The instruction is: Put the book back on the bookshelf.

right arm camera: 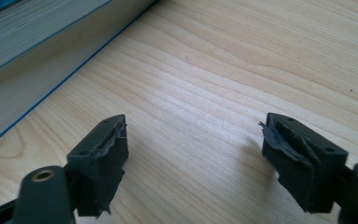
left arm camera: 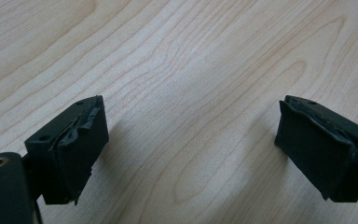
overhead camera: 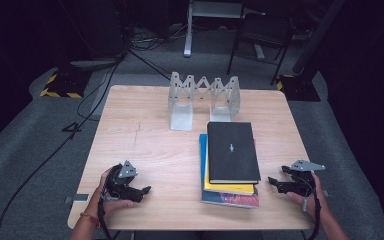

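Beside the book stack [overhead camera: 230, 162], right hand-held gripper [overhead camera: 276, 184] agape, seemingly apart.

- The counter [overhead camera: 145, 145] is pale wood with a visible grain, smooth and faintly shiny.
- The top book [overhead camera: 232, 151] has a matt black cover.
- The books beneath it [overhead camera: 228, 194] show glossy yellow and blue covers and paper page edges.
- The folding rack [overhead camera: 203, 97] looks like translucent grey plastic.
- The fingers [left arm camera: 77, 151] carry matt black pads, frayed and rough at the edges.
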